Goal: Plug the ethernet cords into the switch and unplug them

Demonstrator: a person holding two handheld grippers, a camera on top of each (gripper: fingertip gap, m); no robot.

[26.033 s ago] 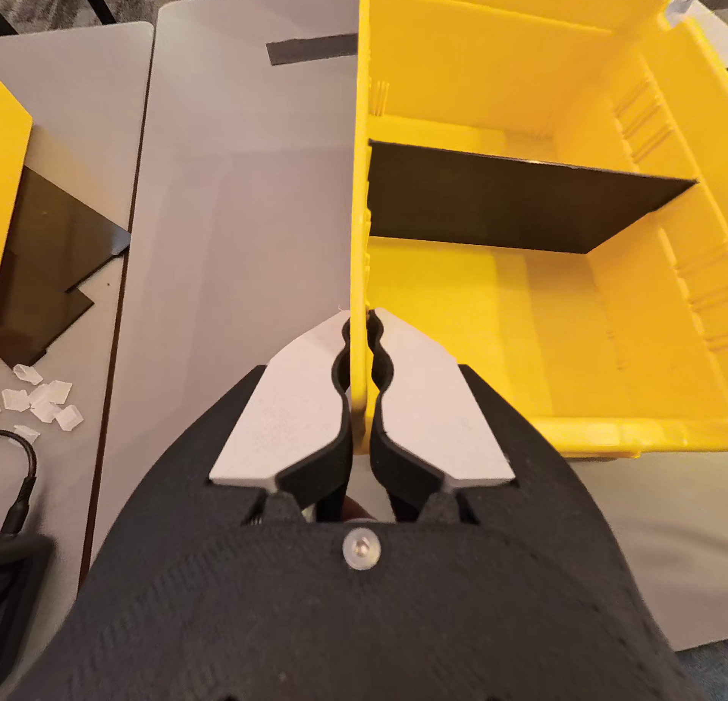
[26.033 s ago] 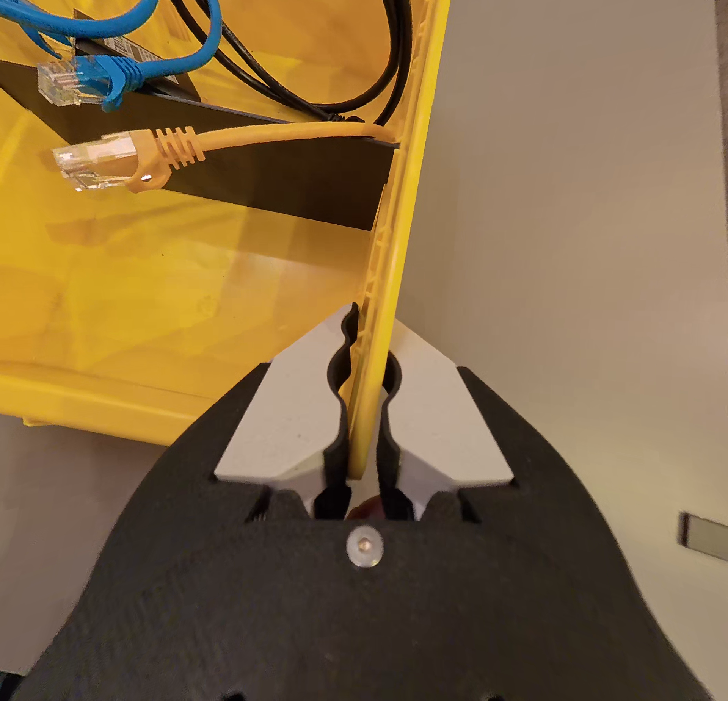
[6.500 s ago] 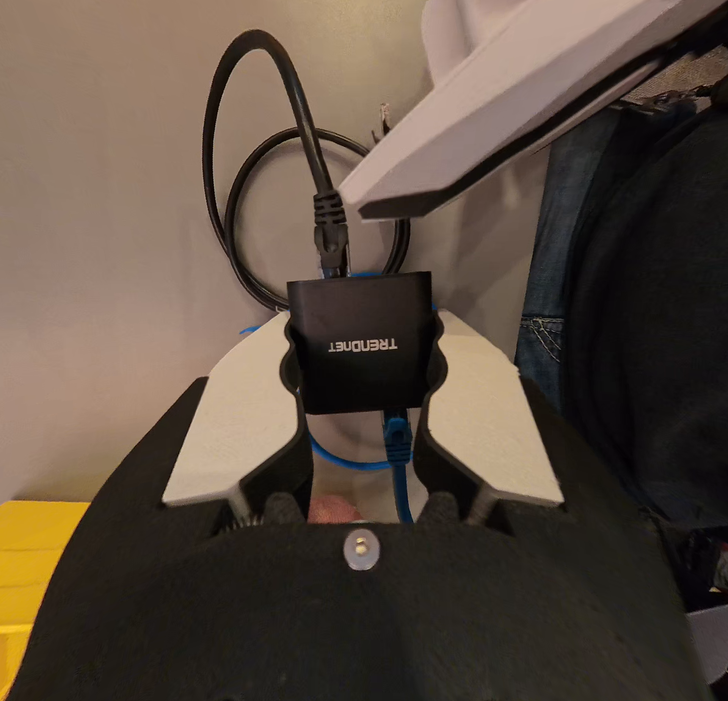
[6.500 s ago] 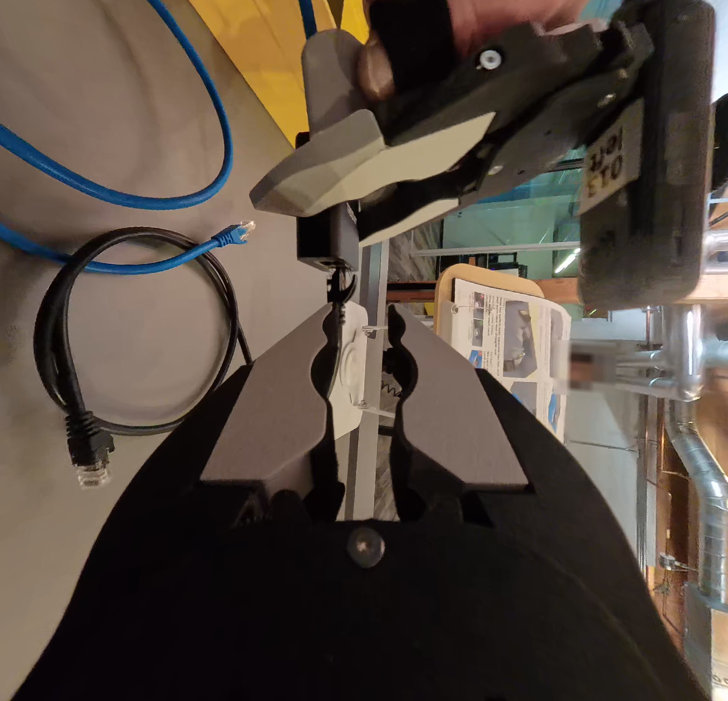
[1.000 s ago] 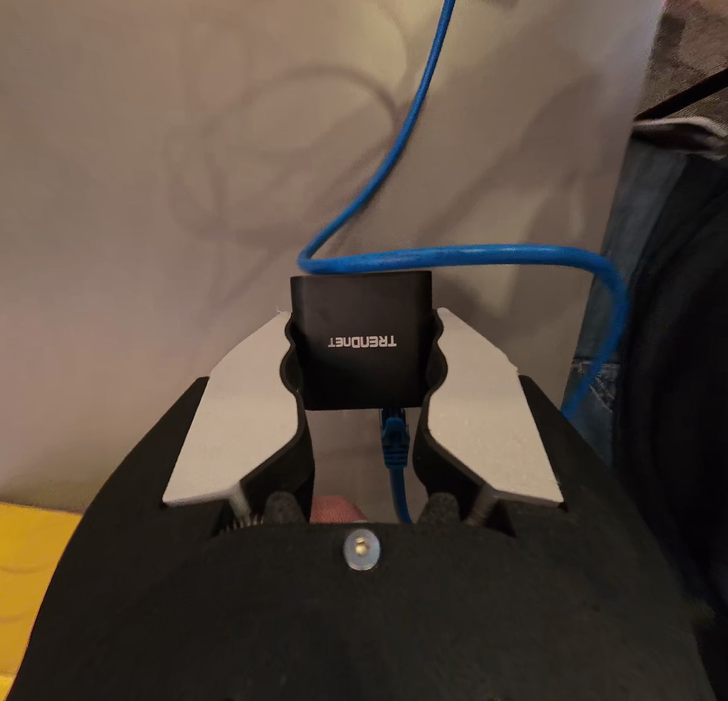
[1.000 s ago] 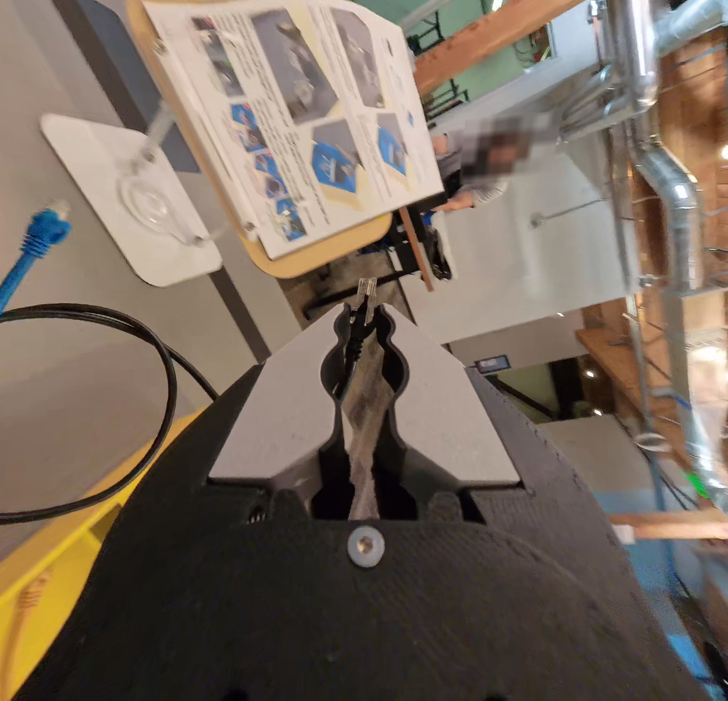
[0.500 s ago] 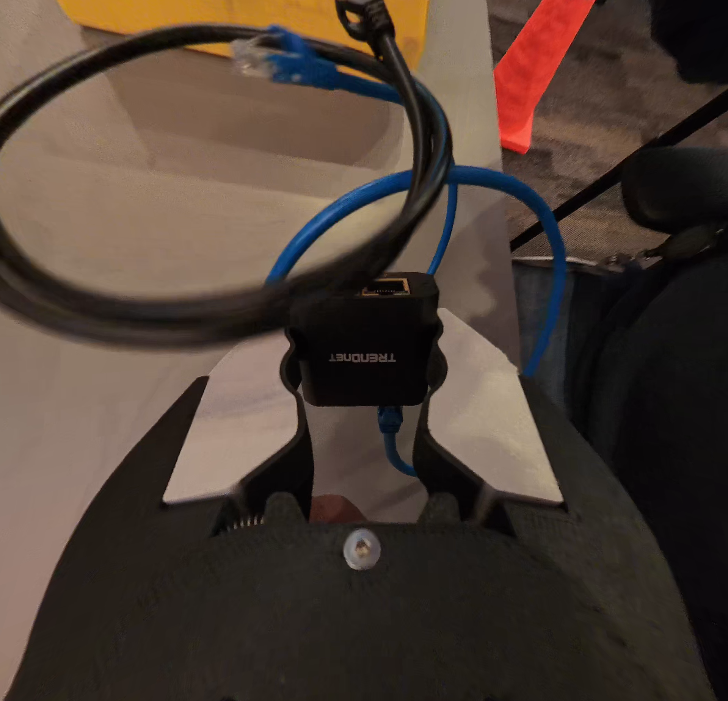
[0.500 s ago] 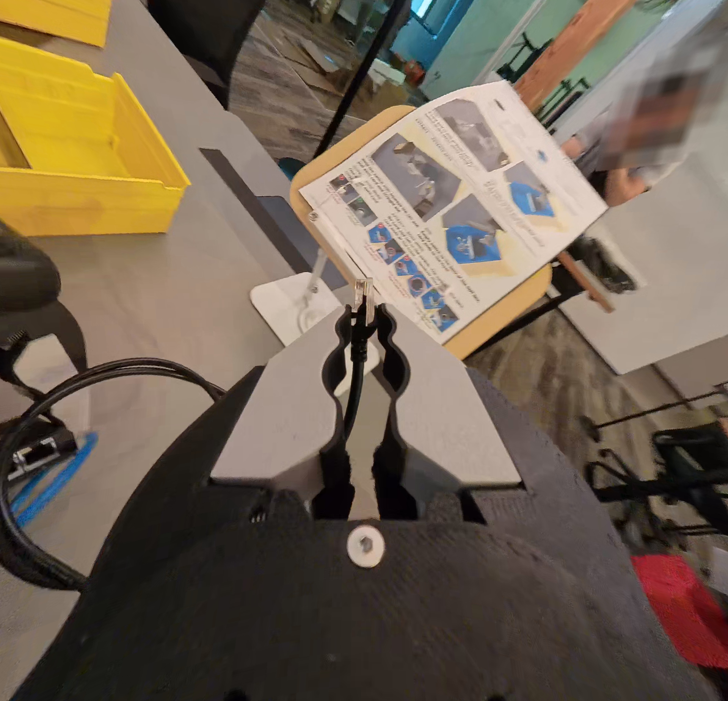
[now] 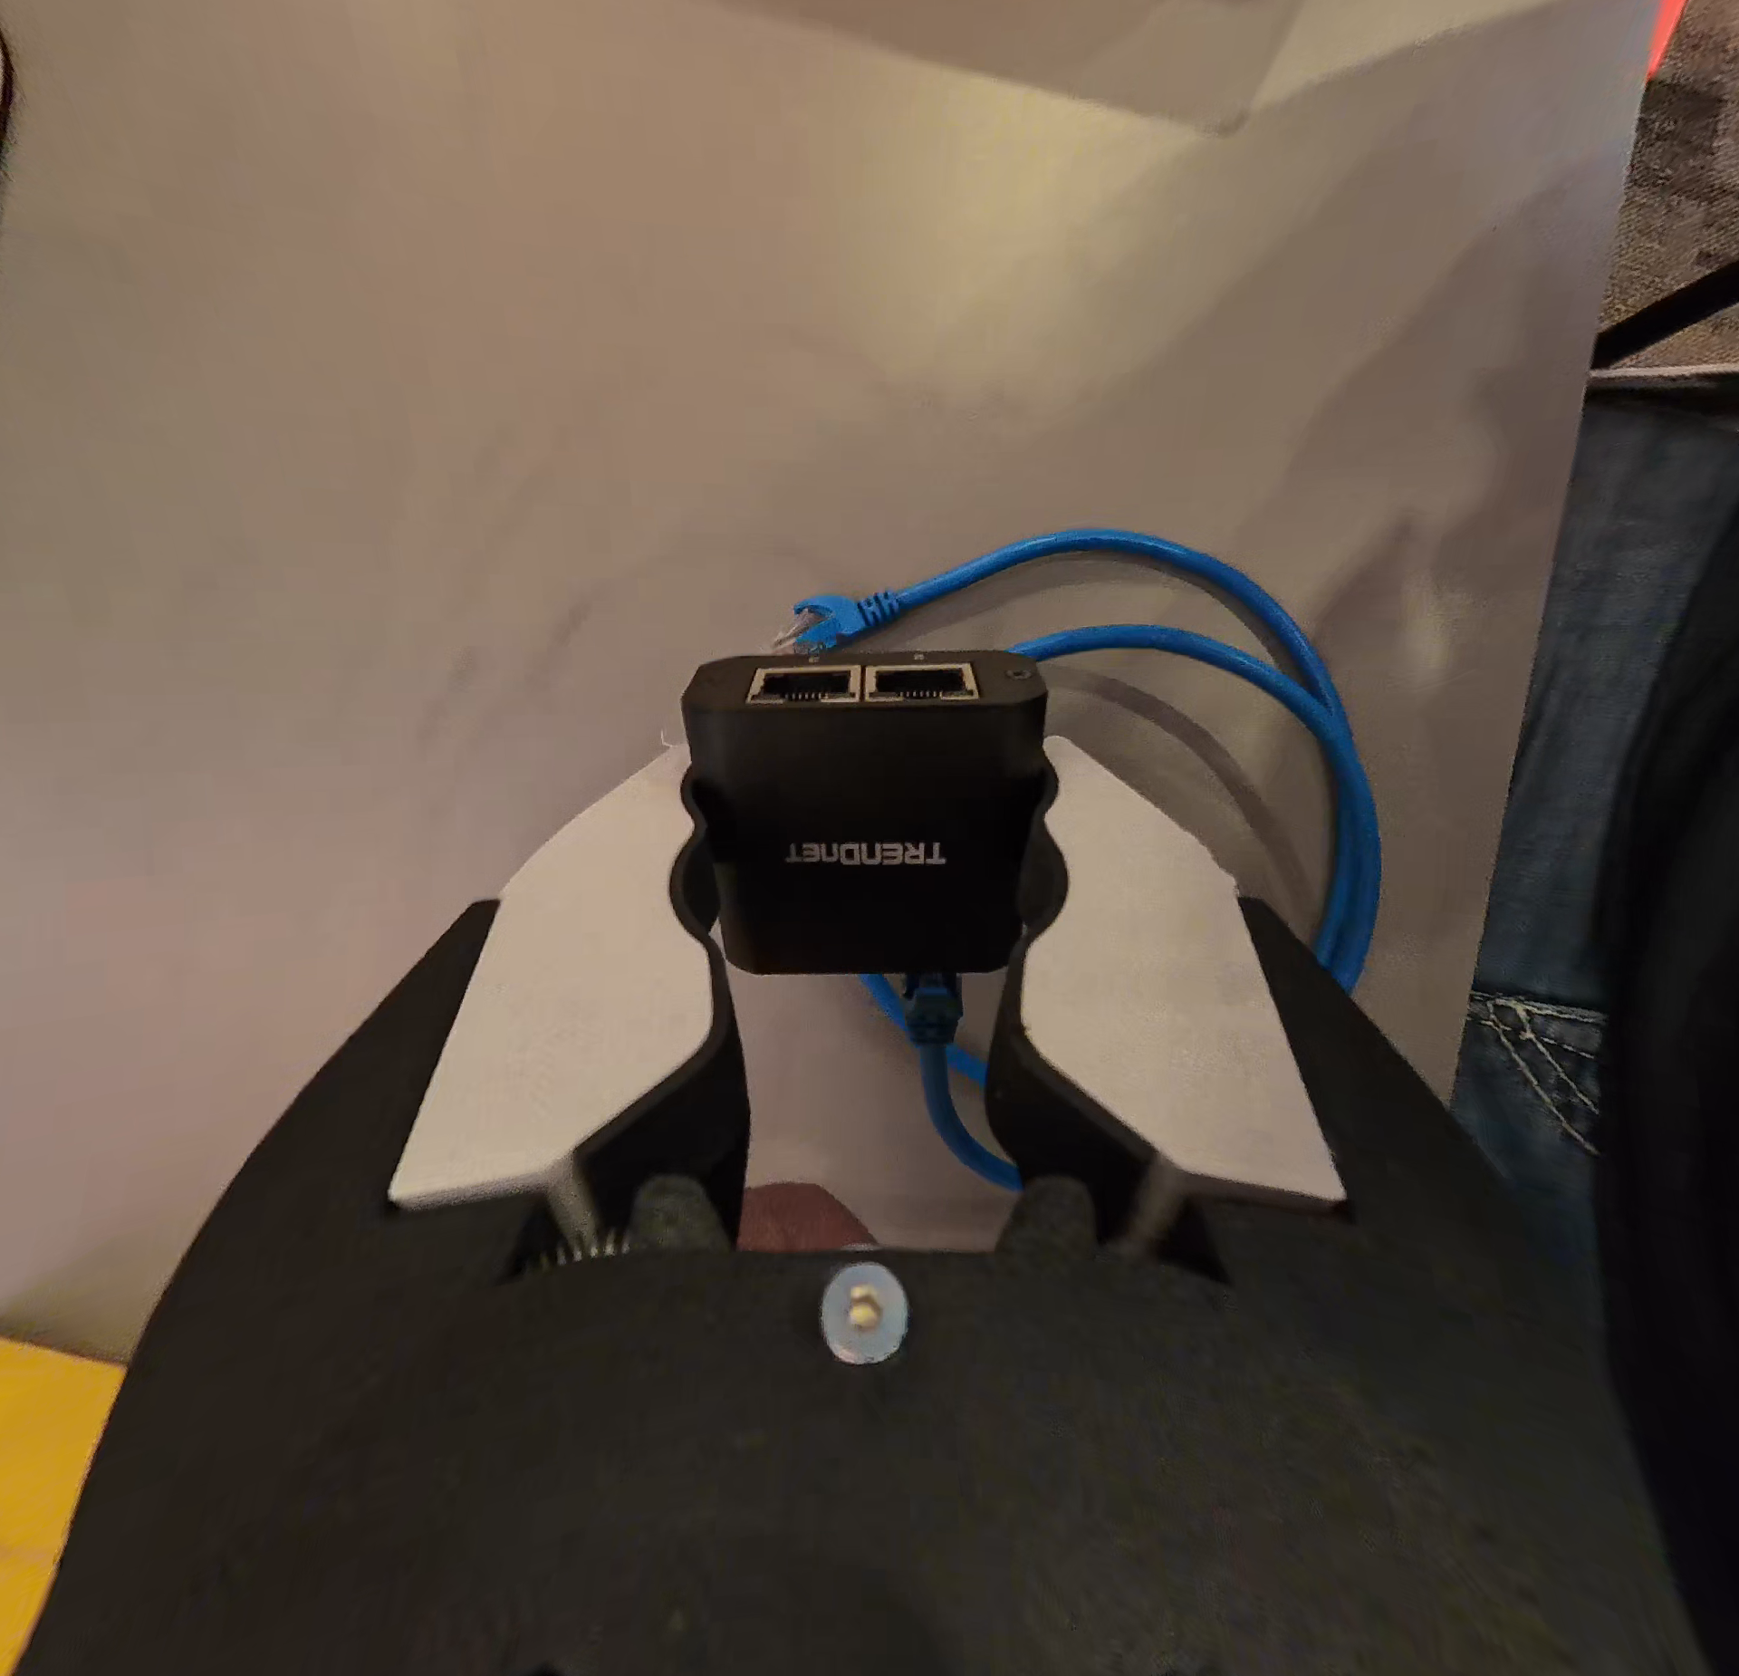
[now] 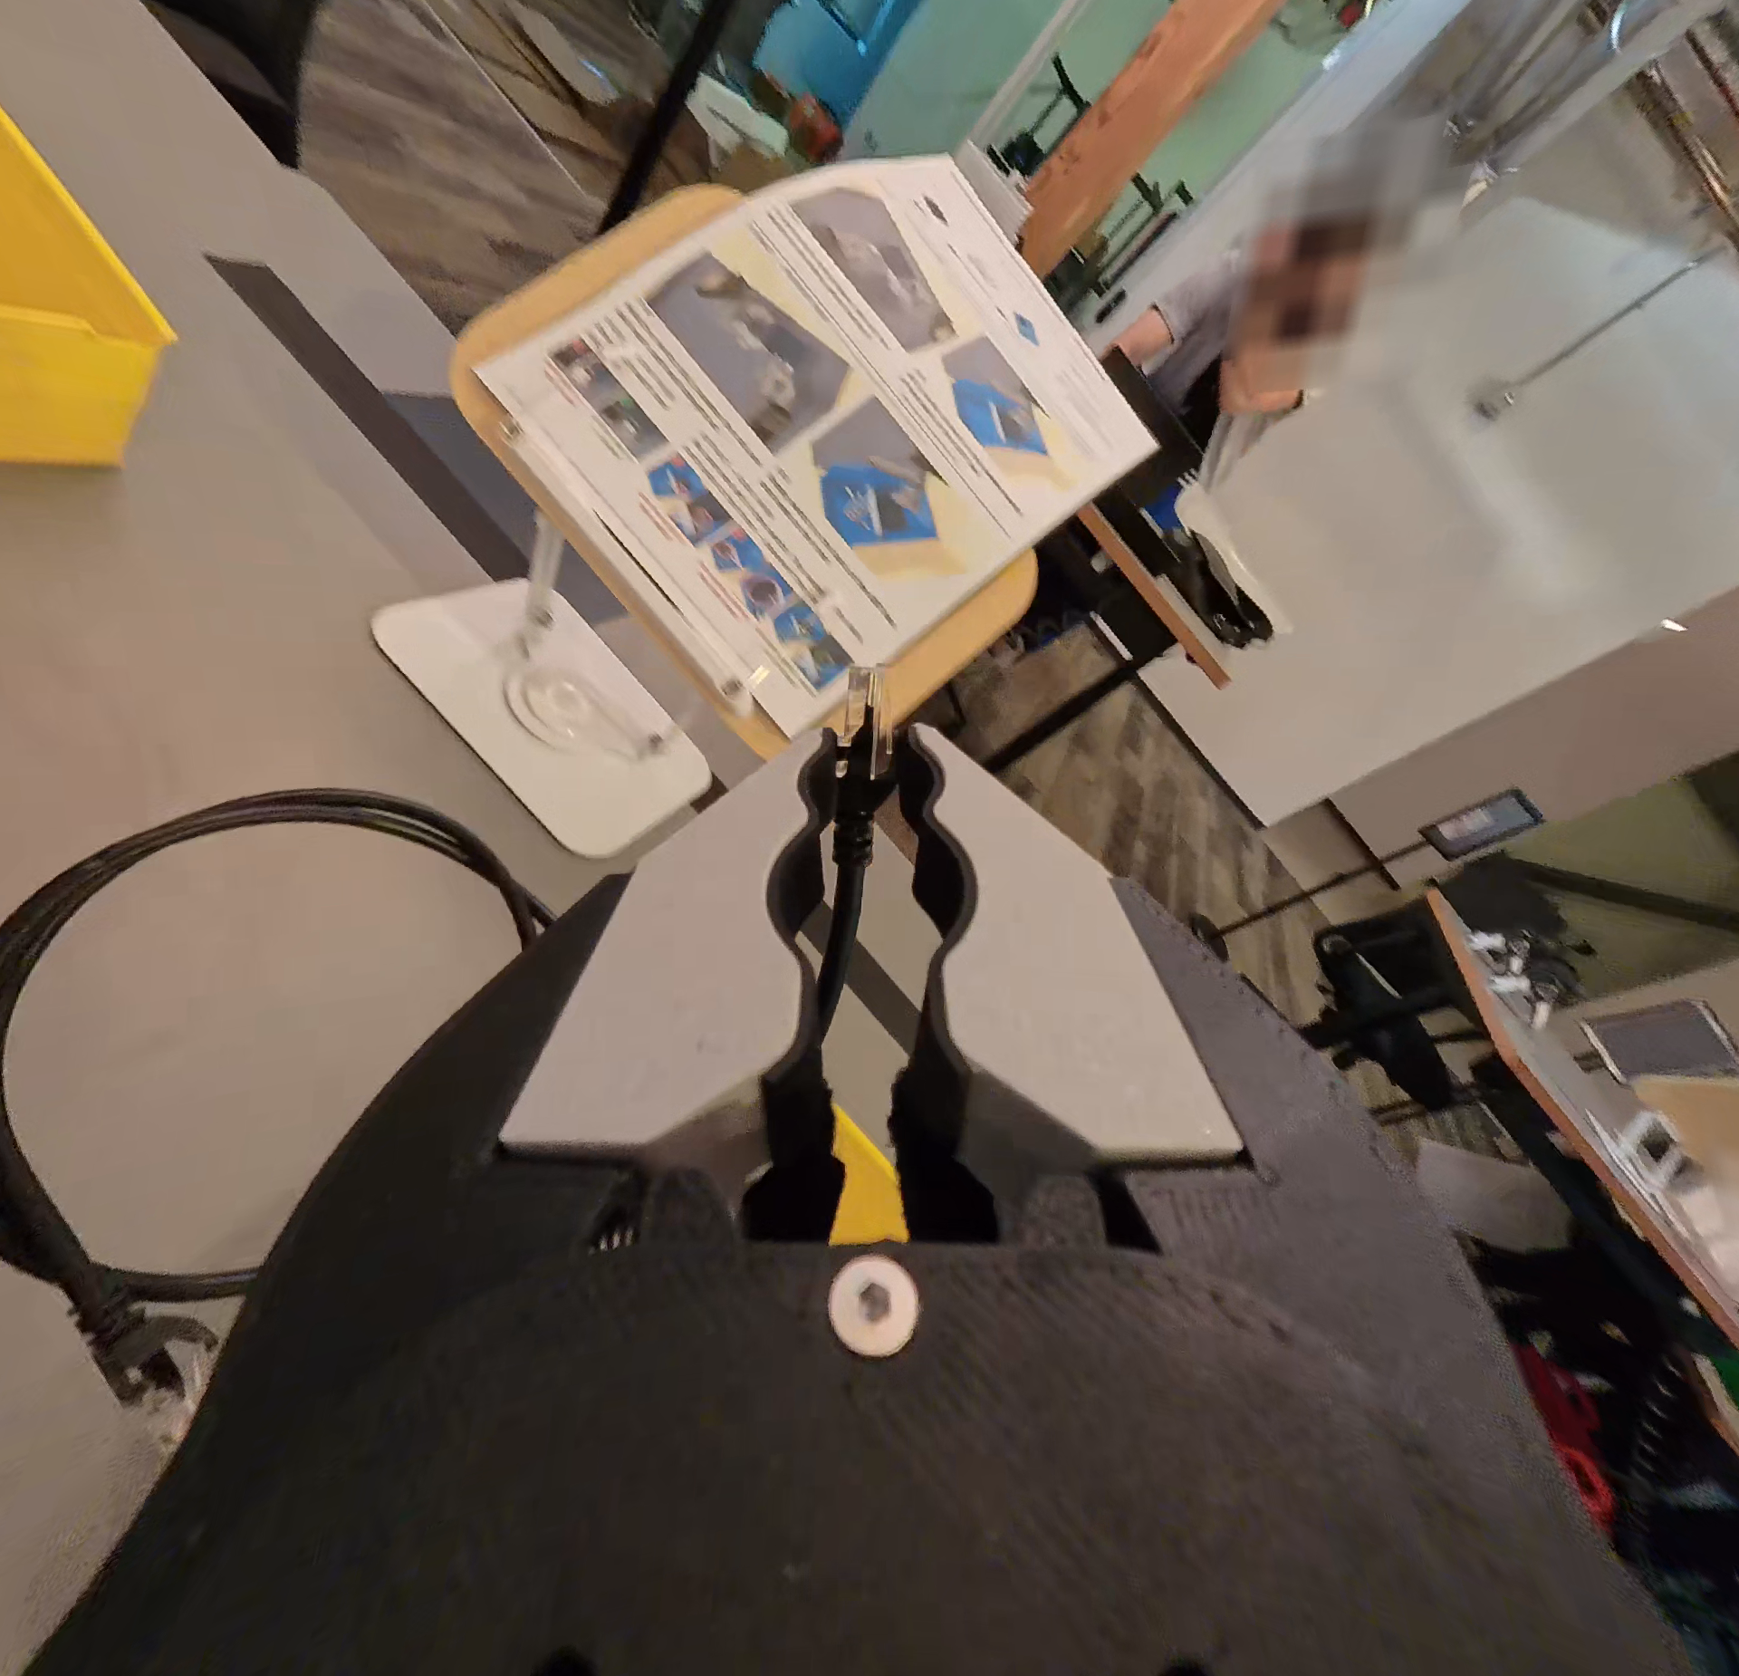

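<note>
Black switch [image 9: 864, 807] clamped in left gripper [image 9: 864, 788], blue cord [image 9: 1317, 690] plugged at back, black cord plug [image 10: 861, 737] pinched by right gripper [image 10: 861, 765], both front ports empty.

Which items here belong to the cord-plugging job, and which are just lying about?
Job:
small black plastic switch, clamped in left tool
blue ethernet cord
black ethernet cord, pinched in right tool

Lying about:
yellow plastic bin
printed instruction sheet on stand

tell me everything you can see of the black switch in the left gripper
The switch is a small matte black plastic box with rounded corners and pale lettering on top. The left gripper is clamped on its sides, above the grey table. Two empty ports face away; a blue cord is plugged into its near end.
</note>
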